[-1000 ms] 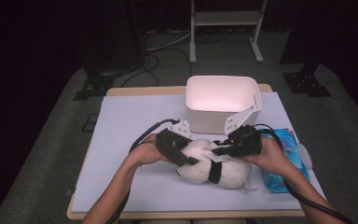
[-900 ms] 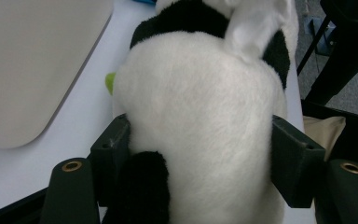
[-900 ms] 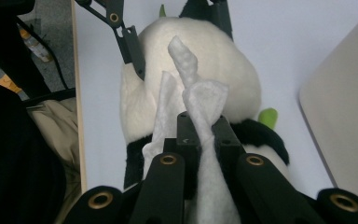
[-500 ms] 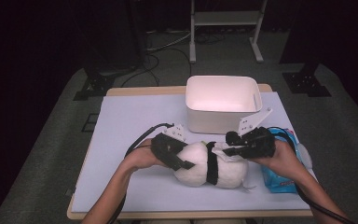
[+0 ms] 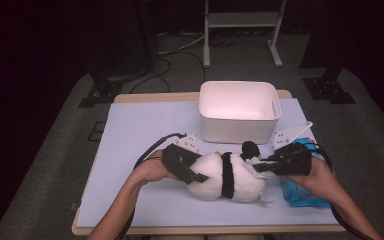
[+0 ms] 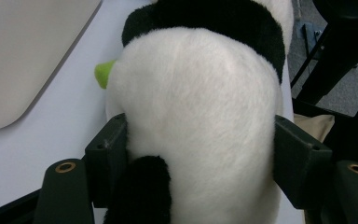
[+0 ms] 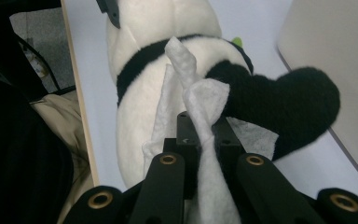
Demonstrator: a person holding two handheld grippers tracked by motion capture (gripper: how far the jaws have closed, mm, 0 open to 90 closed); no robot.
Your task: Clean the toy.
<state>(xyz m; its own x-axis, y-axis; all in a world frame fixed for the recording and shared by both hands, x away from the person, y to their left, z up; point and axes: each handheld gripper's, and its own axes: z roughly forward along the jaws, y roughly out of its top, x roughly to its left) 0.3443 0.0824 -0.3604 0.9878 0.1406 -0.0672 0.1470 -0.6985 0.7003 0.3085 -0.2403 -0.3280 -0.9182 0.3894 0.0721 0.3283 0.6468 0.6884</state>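
Note:
A white and black panda plush (image 5: pixel 230 181) lies on its side on the pale mat, near the front. My left gripper (image 5: pixel 194 172) clamps the panda's white body (image 6: pixel 200 102) from the left, one pad (image 6: pixel 109 154) pressed into each flank. At the plush's right end, my right gripper (image 5: pixel 261 166) is shut on a crumpled white cloth (image 7: pixel 200 100). The cloth rests against the panda's fur beside a black limb (image 7: pixel 289 102). A small green bit (image 6: pixel 103 73) pokes out from behind the body.
A white open bin (image 5: pixel 240 122) stands just behind the plush at the middle back of the table. Under my right hand a blue packet (image 5: pixel 300 194) lies near the table's front right corner. The mat (image 5: pixel 140 130) stretches left of the bin.
My right gripper has slid to the right along the panda with the cloth in it. The left gripper and the plush have stayed about where they were.

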